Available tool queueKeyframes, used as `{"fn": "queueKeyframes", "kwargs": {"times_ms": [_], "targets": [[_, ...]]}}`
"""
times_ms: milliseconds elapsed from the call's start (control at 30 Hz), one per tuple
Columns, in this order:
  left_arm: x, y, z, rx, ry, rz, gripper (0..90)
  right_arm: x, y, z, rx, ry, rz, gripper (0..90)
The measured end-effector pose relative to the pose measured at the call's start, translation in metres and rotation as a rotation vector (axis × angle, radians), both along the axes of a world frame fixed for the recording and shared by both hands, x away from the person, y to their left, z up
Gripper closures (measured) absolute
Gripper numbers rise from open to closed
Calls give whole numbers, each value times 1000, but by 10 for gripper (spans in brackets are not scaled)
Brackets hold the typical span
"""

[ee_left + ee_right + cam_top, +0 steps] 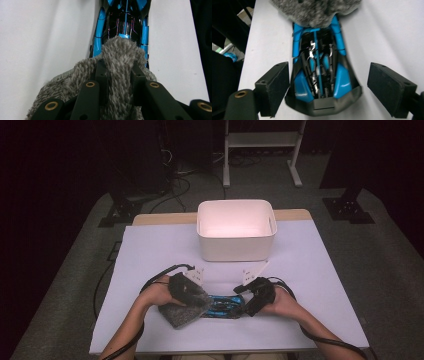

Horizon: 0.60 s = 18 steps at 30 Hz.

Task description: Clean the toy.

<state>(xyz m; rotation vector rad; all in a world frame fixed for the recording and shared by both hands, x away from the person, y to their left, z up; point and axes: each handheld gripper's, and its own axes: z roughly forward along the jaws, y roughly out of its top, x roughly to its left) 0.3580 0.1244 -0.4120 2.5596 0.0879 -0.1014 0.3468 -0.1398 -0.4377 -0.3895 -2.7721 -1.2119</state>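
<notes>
- From above, a blue and black toy car (223, 306) lies flat on the white worktop (150, 250), near its front edge, between the person's two hands.
- The left tool (192, 295) pinches a grey fuzzy cloth (181, 312); the cloth's end rests over the car's left end.
- The left gripper view shows what the high view cannot: the cloth (117, 72) bunches into a ridge squeezed between the two black jaws, and the car (124, 25) starts just beyond its tip.
- The right tool (248, 304) sits at the car's other end.
- The right gripper view makes its state plain: the jaws stand spread wide on either side of the car (319, 72), clear of its sides, with the cloth (314, 10) at the far end.
- A white tub (236, 251) stands farther back, seen from above, well apart from the car.
</notes>
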Motion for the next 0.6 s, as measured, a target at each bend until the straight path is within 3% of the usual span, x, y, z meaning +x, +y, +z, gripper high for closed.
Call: {"fn": "queueKeyframes", "kwargs": {"times_ms": [200, 300, 400, 500, 600], "targets": [[0, -1, 2, 9, -2, -8, 745, 9, 4, -7, -15, 50, -15, 219], [0, -2, 4, 3, 0, -14, 745, 11, 4, -9, -6, 95, -31, 245], [0, -2, 8, -13, -4, -21, 745, 13, 3, -11, 14, 151, -22, 335], [1, -3, 14, -26, -11, -18, 744, 11, 3, -11, 16, 144, -30, 340], [2, -5, 19, -22, -20, -18, 740, 5, 4, -8, 14, 97, -28, 366]]}}
